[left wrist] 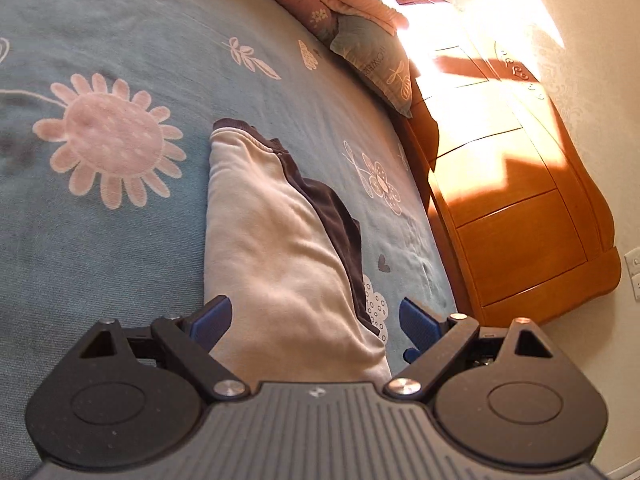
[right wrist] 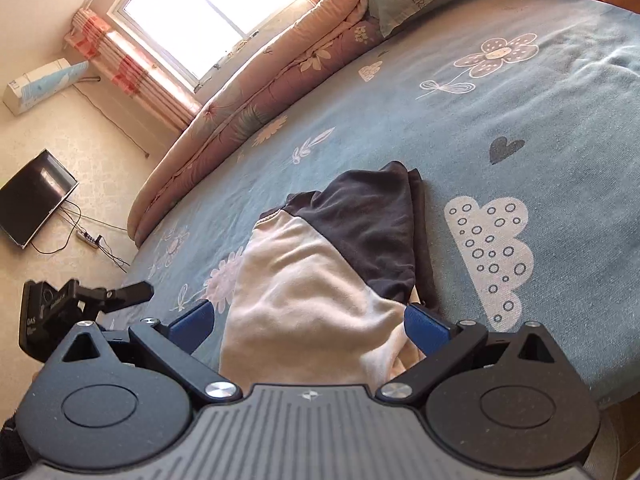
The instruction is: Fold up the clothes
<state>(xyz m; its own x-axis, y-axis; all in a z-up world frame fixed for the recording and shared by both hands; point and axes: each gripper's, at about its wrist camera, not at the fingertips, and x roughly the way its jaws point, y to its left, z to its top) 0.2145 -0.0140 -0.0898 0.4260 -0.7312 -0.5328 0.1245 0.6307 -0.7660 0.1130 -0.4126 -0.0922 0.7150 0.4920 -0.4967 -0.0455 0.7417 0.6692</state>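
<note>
Garment (left wrist: 276, 248) lies on the blue flowered bedspread (left wrist: 120, 208), already folded into a long narrow strip: cream body, dark sleeve (left wrist: 332, 216) along one edge, dark collar trim at the far end.

Key relation: long axis of the strip runs straight away from both grippers, approx. in line with each pointing direction. Near end sits directly between and below the fingers in both wrist views; far end is well ahead.

Left gripper (left wrist: 316, 320) — jaws spread wide, blue pads either side of the near end, no cloth pinched. Released.

Right gripper (right wrist: 308, 320) — jaws also spread wide; its right pad (right wrist: 426, 330) is just beside the bunched cream corner, contact cannot be confirmed. Nothing gripped. Left gripper body shows at this view's left edge (right wrist: 80, 304), so the two tools flank the same near end.

Judgement: neither hand is clearly nearer; both are poised at the near short edge. Next move prob. needs each jaw to close on a near corner, then carry it along the axis toward the collar end. Risk: the loose sleeve layer slips out sideways.
</note>
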